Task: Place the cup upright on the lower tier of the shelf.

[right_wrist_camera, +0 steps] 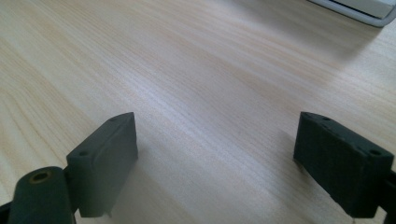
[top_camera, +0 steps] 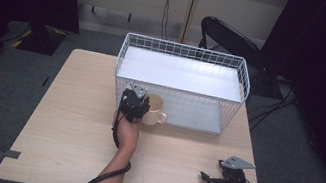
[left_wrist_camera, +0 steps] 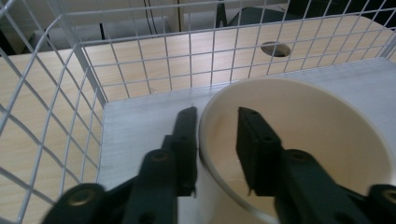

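- The high view takes in the whole scene: a pale wooden table (top_camera: 78, 127), a white wire basket (top_camera: 185, 52) on its far half with a flat grey floor, and a cream mug (top_camera: 153, 110) standing at the basket's near left corner, handle to the right.
- The left gripper view brings out what the high view cannot: one black jaw is inside the mug (left_wrist_camera: 299, 140) and the other outside, with the smooth round rim wall between them. A thin gap shows at each pad, so the left gripper (left_wrist_camera: 217, 140) stands loosely open around the wall rather than pinching it.
- That view also shows the basket's wire grid (left_wrist_camera: 93, 84) from within, rising left of and beyond the mug, with the wood seen through it.
- In the high view the left gripper (top_camera: 135, 106) sits over the mug's left rim, a grey three-cornered plate on top, forearm reaching in from the near edge.
- The right gripper (top_camera: 209, 179) rests low over the near right of the table, well apart from mug and basket.
- The right gripper view shows its blocky matt jaws spread wide, the right gripper (right_wrist_camera: 217, 158) holding nothing, over fine-grained wood (right_wrist_camera: 187, 70).
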Available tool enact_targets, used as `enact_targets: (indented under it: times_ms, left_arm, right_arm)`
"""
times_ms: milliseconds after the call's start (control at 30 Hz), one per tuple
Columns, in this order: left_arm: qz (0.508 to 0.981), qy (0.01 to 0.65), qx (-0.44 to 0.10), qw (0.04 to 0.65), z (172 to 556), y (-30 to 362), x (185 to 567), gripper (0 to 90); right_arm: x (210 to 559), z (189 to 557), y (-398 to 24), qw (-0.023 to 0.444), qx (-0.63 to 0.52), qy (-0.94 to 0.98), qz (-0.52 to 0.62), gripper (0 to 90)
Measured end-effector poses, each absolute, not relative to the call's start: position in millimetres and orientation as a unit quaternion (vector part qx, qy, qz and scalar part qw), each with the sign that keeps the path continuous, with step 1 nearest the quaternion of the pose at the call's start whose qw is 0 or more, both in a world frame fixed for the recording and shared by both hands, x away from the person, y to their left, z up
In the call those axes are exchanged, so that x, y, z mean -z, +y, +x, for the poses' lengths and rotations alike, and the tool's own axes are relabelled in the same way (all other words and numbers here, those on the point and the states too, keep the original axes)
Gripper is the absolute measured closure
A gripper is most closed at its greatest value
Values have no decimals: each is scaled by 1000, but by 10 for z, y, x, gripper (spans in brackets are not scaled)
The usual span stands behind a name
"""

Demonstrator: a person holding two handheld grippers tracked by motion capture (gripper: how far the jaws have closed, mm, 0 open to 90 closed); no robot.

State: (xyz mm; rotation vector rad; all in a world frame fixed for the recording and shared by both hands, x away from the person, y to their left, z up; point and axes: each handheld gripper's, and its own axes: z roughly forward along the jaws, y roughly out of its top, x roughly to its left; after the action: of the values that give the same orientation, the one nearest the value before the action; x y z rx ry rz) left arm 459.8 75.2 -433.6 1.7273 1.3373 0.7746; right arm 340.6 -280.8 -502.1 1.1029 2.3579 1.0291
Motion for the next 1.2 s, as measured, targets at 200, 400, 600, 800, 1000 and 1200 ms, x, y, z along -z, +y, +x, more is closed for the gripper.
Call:
enact_targets:
  times_ms: [200,400,600,800,1000,1200]
  left_arm:
    - [683,526,-294,414,4578,768,4350,571]
    - [694,511,-280,423,4564,776,4285,482]
    - [701,501,-270,429,4529,810,4255,402]
    - [703,496,-258,439,4490,887,4219,357]
    - [710,486,-251,445,4433,911,4193,340]
    - [713,482,-236,452,4361,936,4184,330]
  right_arm:
    - [5021,3406,-2809,170,-362,830,388,128]
    - [5021,3406,-2808,171,-362,830,388,127]
    - [5021,3406,-2808,170,-362,830,388,128]
    - [5021,3406,-2808,171,-362,830,388,128]
    - [5021,3406,-2809,170,-362,830,388,128]
    - [5021,3406,-2808,170,-362,830,388,128]
